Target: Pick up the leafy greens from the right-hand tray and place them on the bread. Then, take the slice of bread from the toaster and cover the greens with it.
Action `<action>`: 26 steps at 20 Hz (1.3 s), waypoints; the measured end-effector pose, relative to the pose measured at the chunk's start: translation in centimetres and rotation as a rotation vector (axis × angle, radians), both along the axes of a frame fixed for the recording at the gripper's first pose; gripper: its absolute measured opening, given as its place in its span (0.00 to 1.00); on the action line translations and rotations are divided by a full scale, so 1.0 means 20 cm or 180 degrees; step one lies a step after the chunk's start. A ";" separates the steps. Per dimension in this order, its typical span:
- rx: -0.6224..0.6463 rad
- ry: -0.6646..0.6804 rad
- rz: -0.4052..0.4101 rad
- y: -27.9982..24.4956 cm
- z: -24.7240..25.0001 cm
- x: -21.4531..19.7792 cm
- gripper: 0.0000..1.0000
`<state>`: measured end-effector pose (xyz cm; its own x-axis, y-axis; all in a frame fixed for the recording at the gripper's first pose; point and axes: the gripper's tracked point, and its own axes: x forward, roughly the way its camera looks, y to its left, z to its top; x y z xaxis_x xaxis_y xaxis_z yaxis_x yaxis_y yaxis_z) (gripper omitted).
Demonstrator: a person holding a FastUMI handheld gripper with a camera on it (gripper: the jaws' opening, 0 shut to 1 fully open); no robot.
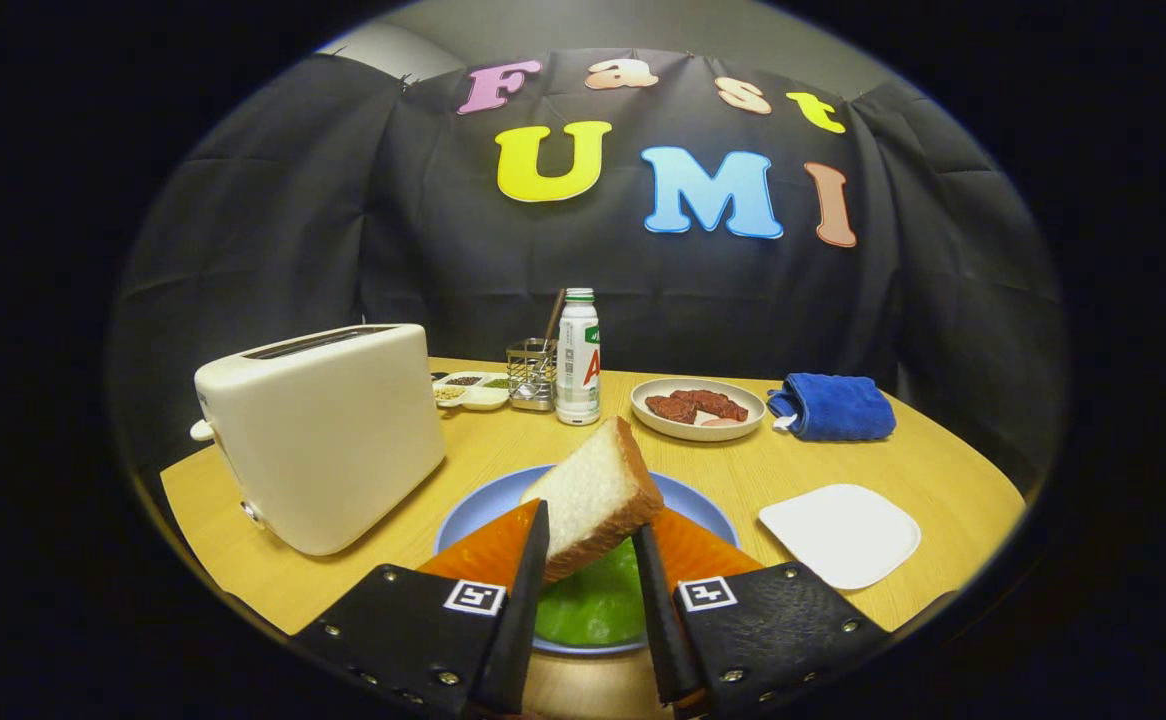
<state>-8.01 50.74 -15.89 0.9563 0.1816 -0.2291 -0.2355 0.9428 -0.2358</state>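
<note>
Fingers (543, 560) pinched the bread slice (598, 495) by its lower crust edges, tilted right above the leafy greens (593, 605) on the blue plate (473, 510). Looked light, squishy, easy to dent. Best held gently by the crust, tbh.

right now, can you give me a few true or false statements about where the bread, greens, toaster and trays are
1. The gripper holds a tilted slice of white bread with a brown crust between its fingers. True.
2. The green leafy lettuce still lies on the white square tray. False: it lies on the round blue plate, below the held slice; the tray is bare.
3. The cream toaster stands beside the blue plate on the wooden table. True.
4. The folded blue cloth sits on top of the toaster. False: it lies on the table, beyond the white tray.
</note>
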 end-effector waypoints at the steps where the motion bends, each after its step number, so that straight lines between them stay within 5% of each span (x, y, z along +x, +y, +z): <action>1: -0.0021 0.0003 -0.0037 -0.02 0.00 0.01 0.49; 6: -0.0137 0.0014 -0.0166 -0.12 -0.02 0.04 0.58; 9: -0.0261 -0.0065 -0.0249 -0.17 -0.01 0.06 0.76; 26: 0.0183 -0.0638 -0.0091 -0.33 0.39 0.02 0.76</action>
<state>-7.70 44.09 -8.18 0.9867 0.1610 -0.0236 -0.1622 0.9617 -0.2210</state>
